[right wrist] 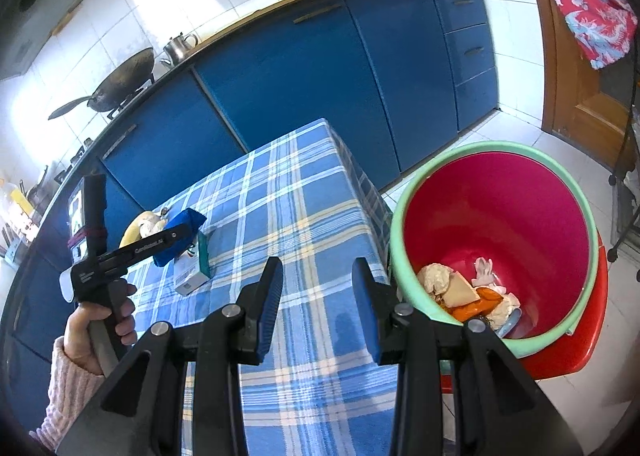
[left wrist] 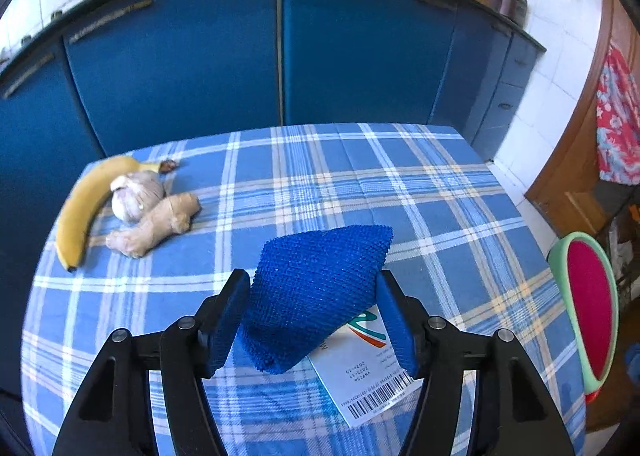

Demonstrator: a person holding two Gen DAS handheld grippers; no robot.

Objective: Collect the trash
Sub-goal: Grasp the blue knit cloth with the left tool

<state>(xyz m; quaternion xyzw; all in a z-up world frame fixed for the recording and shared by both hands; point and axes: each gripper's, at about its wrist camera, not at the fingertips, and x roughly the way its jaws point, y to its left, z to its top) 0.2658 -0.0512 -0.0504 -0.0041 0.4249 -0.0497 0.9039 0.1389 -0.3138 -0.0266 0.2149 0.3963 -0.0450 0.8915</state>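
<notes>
Surface (left wrist: 440, 192): blue plaid cloth with white and tan stripes; everything below is placed from the carton.
Carton (left wrist: 360, 372): white box lying flat on the surface, teal side panel in the right wrist view; barcode at its near end, small date-like print too fine to read, a green and orange swoosh logo.
Blue scrubber (left wrist: 316, 296): knitted pad lying tilted over the carton's far end.
Left tool (left wrist: 312, 320): jaws apart on either side of the scrubber, pads not visibly pressing it; its body reads "GenRobot.AI" in the right wrist view, held by a hand (right wrist: 100, 320) in a pink knit sleeve.
Right tool (right wrist: 316, 304): jaws apart, nothing between them, right of the carton.
Bucket (right wrist: 404, 232): right of the carton, off the surface's edge; green rim, red inside, holding wrappers and scraps.
Banana (left wrist: 88, 200), garlic (left wrist: 138, 194), ginger (left wrist: 156, 226): grouped left of the carton.
</notes>
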